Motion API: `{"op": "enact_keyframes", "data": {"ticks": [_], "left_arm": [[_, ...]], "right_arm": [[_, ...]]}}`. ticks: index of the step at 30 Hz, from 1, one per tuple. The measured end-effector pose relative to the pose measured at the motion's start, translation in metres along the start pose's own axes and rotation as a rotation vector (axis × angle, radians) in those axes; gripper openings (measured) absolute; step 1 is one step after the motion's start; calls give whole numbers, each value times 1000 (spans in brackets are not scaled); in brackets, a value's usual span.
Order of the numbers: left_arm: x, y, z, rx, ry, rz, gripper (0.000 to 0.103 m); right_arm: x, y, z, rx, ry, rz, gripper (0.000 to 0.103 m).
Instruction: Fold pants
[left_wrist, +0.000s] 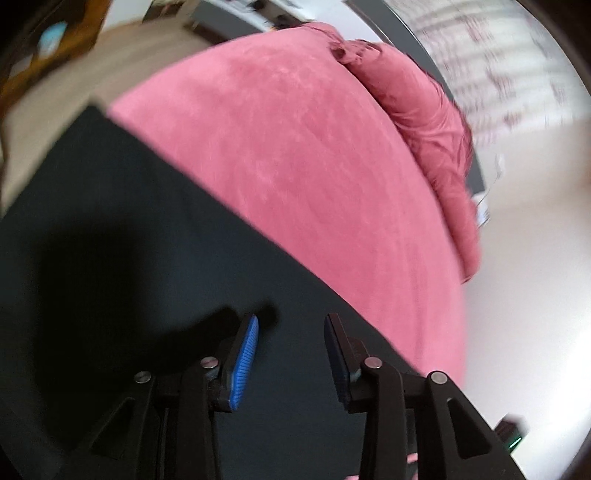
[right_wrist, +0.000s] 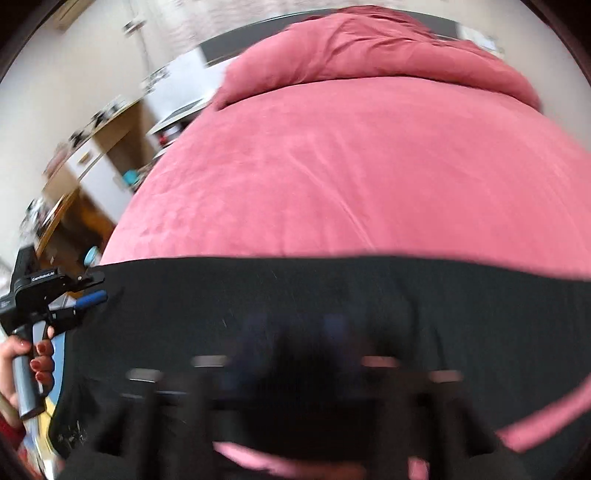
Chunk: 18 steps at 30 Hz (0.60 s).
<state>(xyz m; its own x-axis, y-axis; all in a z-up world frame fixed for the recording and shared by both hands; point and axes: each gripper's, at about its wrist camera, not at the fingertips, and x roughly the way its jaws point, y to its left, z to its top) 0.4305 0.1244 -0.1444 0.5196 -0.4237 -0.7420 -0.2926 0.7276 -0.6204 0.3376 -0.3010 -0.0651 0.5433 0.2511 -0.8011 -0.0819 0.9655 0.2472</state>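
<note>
The black pants (left_wrist: 122, 229) lie flat on a pink bed cover (left_wrist: 303, 147). They also fill the lower half of the right wrist view (right_wrist: 295, 295). My left gripper (left_wrist: 291, 328) is open and empty, its blue-padded fingers just above the pants. It also shows in the right wrist view (right_wrist: 94, 286) at the pants' left edge, held by a hand. My right gripper (right_wrist: 295, 325) hangs over the pants and is heavily blurred, so its jaws cannot be read.
A pink duvet (right_wrist: 388, 48) is bunched at the far end of the bed. Wooden and white furniture (right_wrist: 92, 155) stands along the bed's left side. A light floor (left_wrist: 528, 258) lies past the bed's edge.
</note>
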Motion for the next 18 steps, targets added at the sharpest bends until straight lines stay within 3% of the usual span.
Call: {"op": "enact_keyframes", "data": {"ticks": [2,5,9,13,18], "left_arm": [[1,-6,18,60,-1,78,44],[6,-16,40,173,-7,131,49],[35,-34,57,341,167,91,49],[53,-54,59,533,243,80,49],[85,-70,60,715,395,88,49]], "right_arm": [[12,-3,20,9,3,23,69],[38,-7,45,1,81,66,69],[64,-2,62,-141,197,55,69],[91,3,69,-267,316,98,69],[115,8,53,-416,440,141,73]]}}
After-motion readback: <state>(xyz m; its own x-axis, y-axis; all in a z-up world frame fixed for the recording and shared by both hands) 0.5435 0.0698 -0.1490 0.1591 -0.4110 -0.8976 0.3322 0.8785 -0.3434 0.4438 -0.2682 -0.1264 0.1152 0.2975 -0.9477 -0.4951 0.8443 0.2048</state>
